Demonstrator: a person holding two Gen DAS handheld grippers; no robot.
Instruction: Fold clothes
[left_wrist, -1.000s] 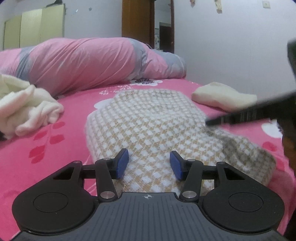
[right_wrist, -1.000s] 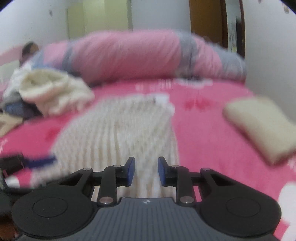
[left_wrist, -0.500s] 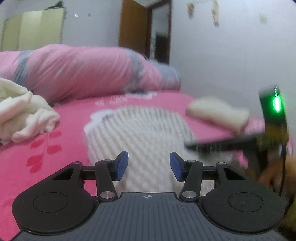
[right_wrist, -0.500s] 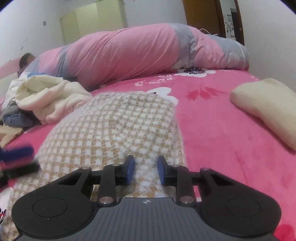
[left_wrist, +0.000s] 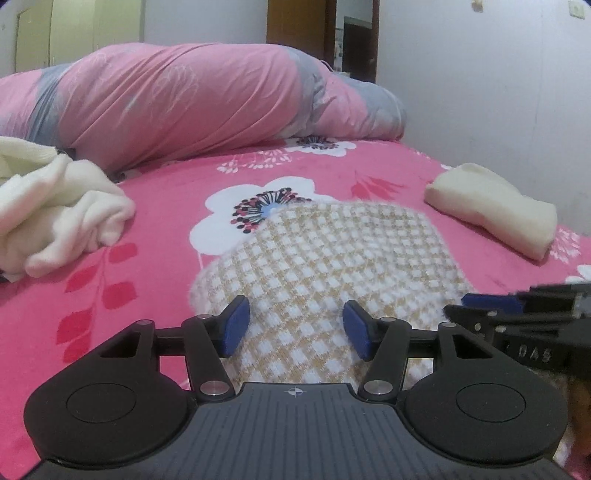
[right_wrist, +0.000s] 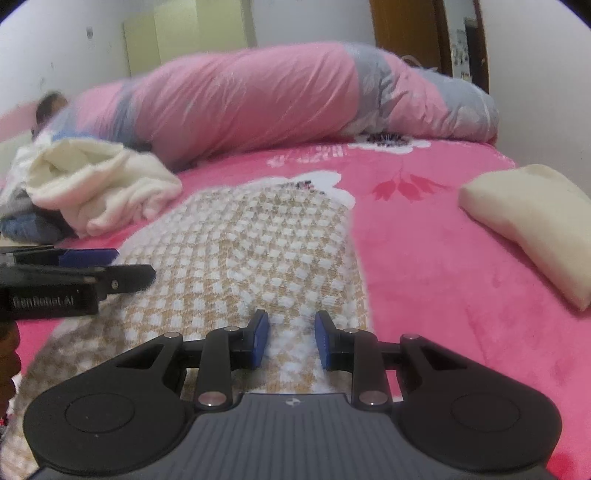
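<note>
A tan-and-white checked knit garment (left_wrist: 332, 258) lies on the pink floral bed, also in the right wrist view (right_wrist: 258, 243). My left gripper (left_wrist: 295, 328) is open, low over the garment's near edge, holding nothing. My right gripper (right_wrist: 290, 338) is open with a narrower gap, over the garment's near right part, also empty. The right gripper shows at the right edge of the left wrist view (left_wrist: 517, 317); the left gripper shows at the left of the right wrist view (right_wrist: 74, 269).
A folded cream cloth (left_wrist: 495, 206) lies at the right by the wall (right_wrist: 532, 218). A heap of cream clothes (left_wrist: 55, 210) sits at the left (right_wrist: 99, 184). A rolled pink and grey quilt (left_wrist: 184, 99) spans the back. The pink floral bedsheet (left_wrist: 155, 229) lies beneath.
Both grippers have come down nearer the garment's near edge. The right gripper has moved in beside the left one and its fingers have opened slightly.
</note>
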